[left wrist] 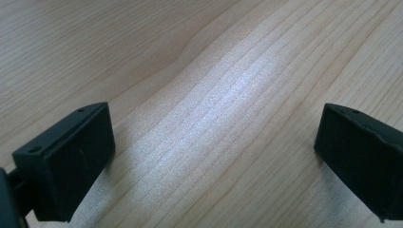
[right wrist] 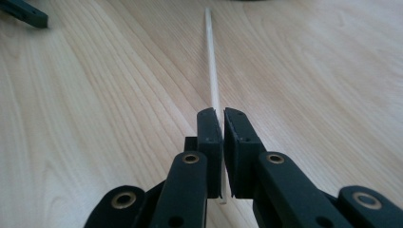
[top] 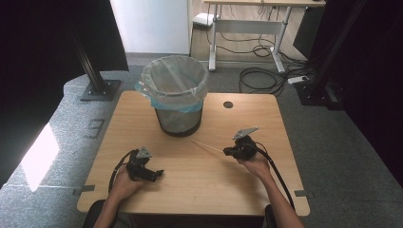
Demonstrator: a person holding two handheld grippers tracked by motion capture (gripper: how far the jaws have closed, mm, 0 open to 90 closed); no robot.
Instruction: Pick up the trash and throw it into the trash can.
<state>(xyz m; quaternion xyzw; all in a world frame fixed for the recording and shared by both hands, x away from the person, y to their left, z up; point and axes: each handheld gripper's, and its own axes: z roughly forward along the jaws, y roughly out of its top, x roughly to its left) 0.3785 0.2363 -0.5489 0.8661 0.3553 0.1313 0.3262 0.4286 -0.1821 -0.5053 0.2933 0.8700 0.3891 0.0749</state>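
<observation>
The right gripper (right wrist: 219,118) had its 2 jaws almost closed on a thin wooden stick (right wrist: 211,61), gripping it near one end. The rest of the stick pointed away over the wooden table (top: 247,185), toward the bin (top: 176,92) lined with a plastic bag. The stick was probably held by its end so that it could be carried and dropped into the bin, which stood near the far edge. The left gripper (left wrist: 214,156) rested low over bare table, apart from the stick, with its jaws wide open and nothing between them.
</observation>
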